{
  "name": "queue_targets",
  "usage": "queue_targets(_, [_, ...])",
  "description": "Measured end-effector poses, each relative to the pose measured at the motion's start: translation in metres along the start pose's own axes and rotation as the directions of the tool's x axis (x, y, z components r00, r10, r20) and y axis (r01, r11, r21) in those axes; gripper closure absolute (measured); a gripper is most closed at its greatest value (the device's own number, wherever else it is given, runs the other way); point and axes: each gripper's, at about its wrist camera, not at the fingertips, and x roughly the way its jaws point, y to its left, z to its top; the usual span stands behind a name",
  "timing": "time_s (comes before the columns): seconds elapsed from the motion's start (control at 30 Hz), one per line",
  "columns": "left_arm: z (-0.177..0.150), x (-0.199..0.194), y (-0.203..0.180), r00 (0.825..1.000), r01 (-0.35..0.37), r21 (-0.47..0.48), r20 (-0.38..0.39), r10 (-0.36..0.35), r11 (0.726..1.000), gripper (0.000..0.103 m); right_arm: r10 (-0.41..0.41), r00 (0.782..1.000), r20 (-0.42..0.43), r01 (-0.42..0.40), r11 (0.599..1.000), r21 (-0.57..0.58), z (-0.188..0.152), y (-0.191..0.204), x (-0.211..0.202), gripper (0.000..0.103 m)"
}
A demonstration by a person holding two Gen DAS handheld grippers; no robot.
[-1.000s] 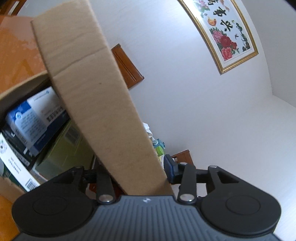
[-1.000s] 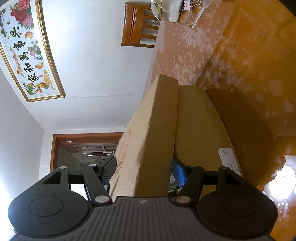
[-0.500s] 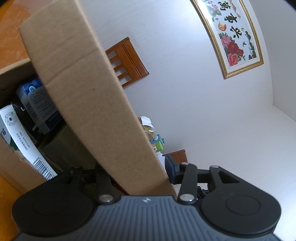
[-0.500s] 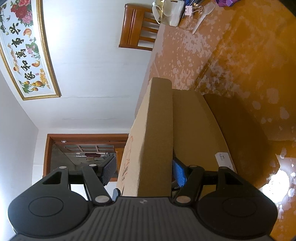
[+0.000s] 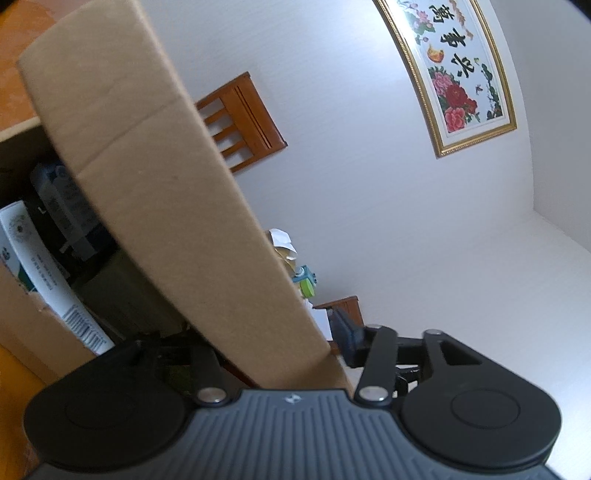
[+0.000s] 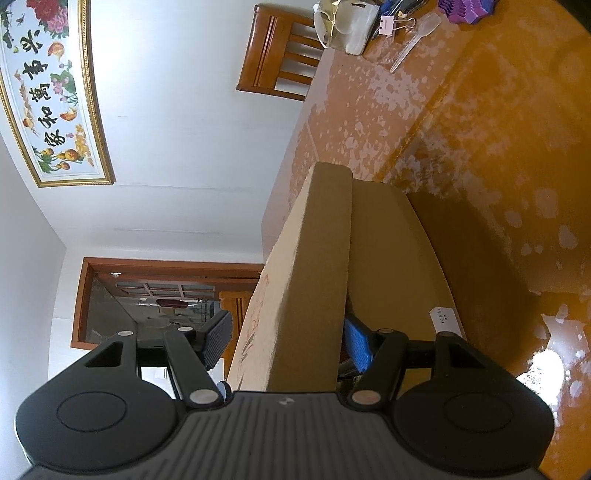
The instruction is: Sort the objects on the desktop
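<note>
The left gripper has its jaws clamped on a cardboard box flap running toward 11 o'clock. The right gripper has its jaws set apart around another flap, over the orange bench.

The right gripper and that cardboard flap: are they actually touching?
Cannot tell. In the right wrist view the cardboard flap runs between the right gripper fingers; the blue pad sits at its edge, but the other finger shows a slight gap.

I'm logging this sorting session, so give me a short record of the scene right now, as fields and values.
container: cardboard box on an orange table
box contents: printed cartons
left gripper: straddles a box flap
right gripper: straddles another flap, not clamped
table far end: white bag, plastic spoon, purple item
background: wooden chair, framed picture
</note>
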Motion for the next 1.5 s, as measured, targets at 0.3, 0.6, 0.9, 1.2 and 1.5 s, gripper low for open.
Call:
queue_targets(0.3, [0.001, -0.005, -0.002, 1.0, 0.006, -0.002, -0.025, -0.006, 1.0, 0.031, 0.002, 1.0, 0.017, -0.002, 1.0, 0.007, -0.001, -0.001, -0.006, 0.033])
queue_targets(0.6, [0.0, -0.019, -0.003, 0.999, 0.025, -0.044, -0.046, -0.027, 0.999, 0.022, -0.002, 0.999, 0.032, 0.002, 1.0, 0.02, -0.001, -0.003, -0.012, 0.033])
queue_targets(0.9, [0.002, -0.023, 0.008, 0.991, 0.098, -0.187, -0.077, -0.114, 0.978, 0.005, 0.002, 0.999, 0.033, -0.002, 1.0, 0.017, -0.003, -0.003, -0.012, 0.033])
queue_targets(1.2, [-0.008, -0.027, 0.035, 0.972, 0.154, -0.352, -0.111, -0.205, 0.923, 0.003, 0.004, 0.999, 0.041, -0.004, 1.0, 0.011, -0.004, -0.002, -0.014, 0.033])
queue_targets(1.5, [-0.015, -0.034, 0.038, 0.964, 0.087, -0.335, -0.209, -0.164, 0.938, 0.003, 0.001, 0.999, 0.05, -0.001, 1.0, 0.003, -0.005, -0.001, -0.013, 0.033])
